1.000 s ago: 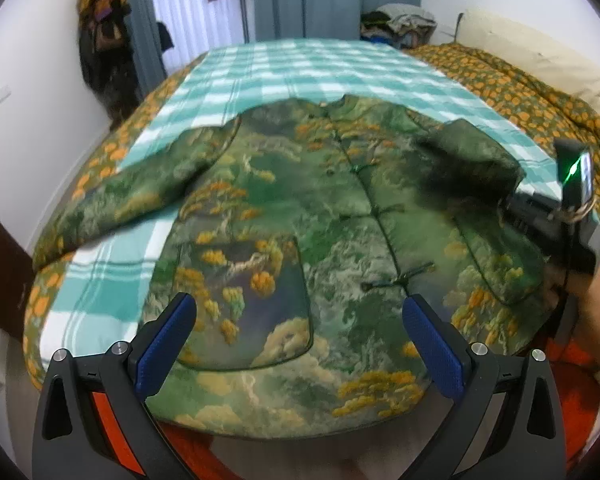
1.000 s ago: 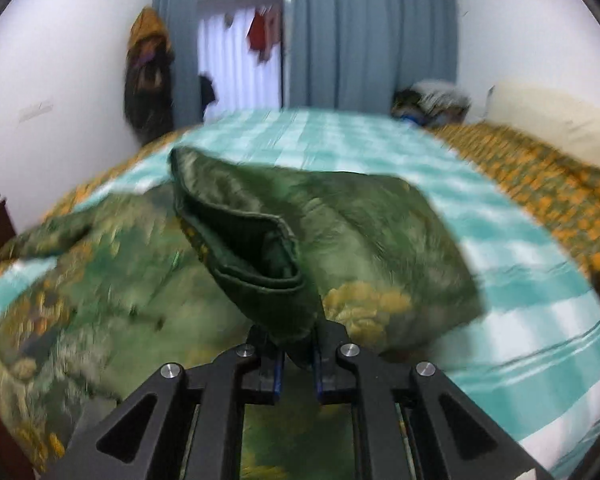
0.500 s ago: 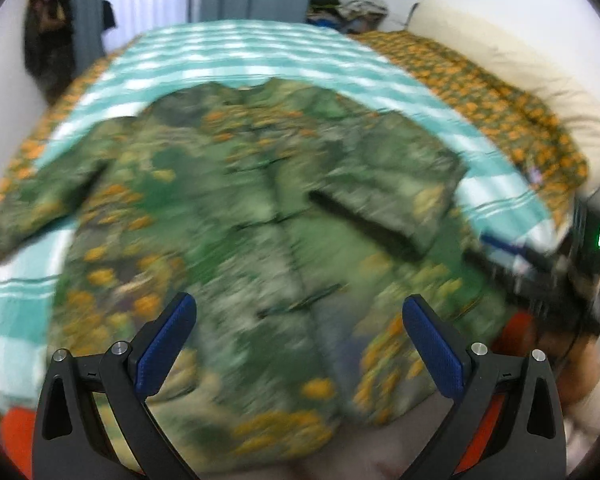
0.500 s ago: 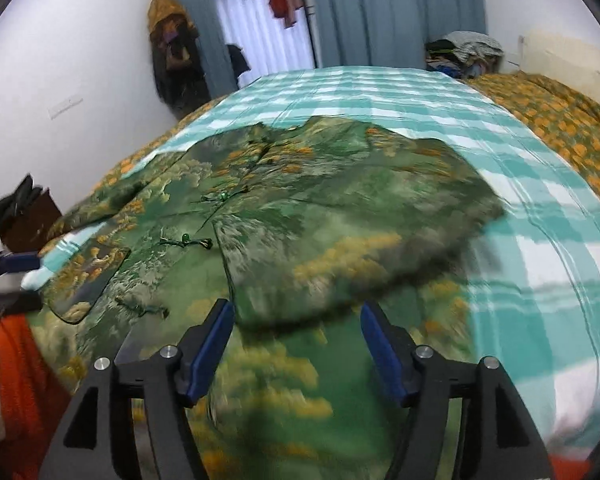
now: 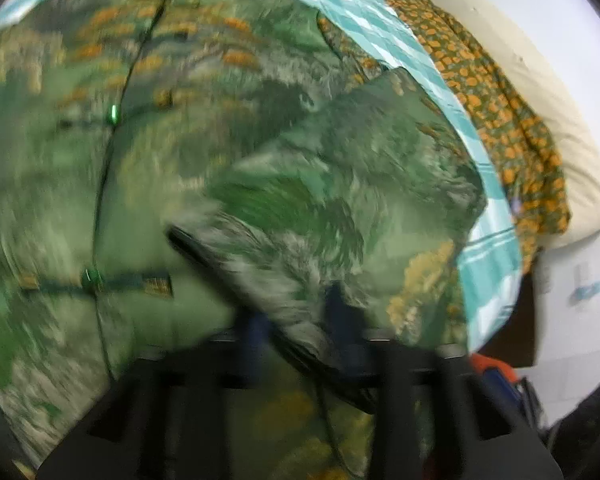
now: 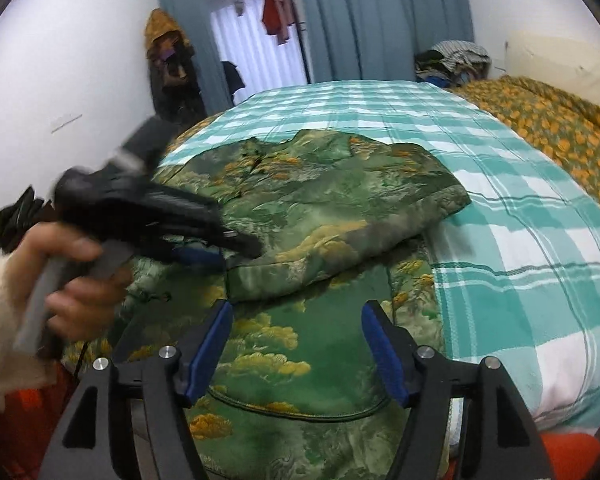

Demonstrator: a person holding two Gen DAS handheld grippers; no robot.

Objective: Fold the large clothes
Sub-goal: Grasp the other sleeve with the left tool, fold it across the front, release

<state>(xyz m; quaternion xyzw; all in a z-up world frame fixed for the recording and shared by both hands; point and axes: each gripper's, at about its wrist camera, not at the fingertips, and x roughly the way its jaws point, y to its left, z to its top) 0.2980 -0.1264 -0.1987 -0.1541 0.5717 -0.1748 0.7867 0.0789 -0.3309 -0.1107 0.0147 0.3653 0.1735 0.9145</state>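
A green padded jacket [image 6: 300, 344] with orange and cream landscape print lies front-up on the bed. Its right sleeve [image 6: 340, 216] is folded across the chest. In the blurred left wrist view my left gripper [image 5: 300, 332] has its jaws close on either side of the sleeve cuff [image 5: 296, 292]; whether they pinch it is unclear. In the right wrist view the left gripper [image 6: 236, 248] reaches in from the left to that cuff. My right gripper [image 6: 300, 348] is open and empty above the jacket's lower right front.
The bed carries a teal and white checked sheet [image 6: 520, 240] and an orange-flowered quilt [image 6: 560, 132] on the right, with a cream pillow [image 5: 560, 128]. Curtains, hanging clothes and a clothes pile [image 6: 452, 56] stand beyond. Orange fabric [image 6: 564, 452] lies at the near edge.
My right gripper let go of the sleeve, which now lies folded over the chest, and drew back open. My left gripper swung right and closed in on the sleeve cuff.
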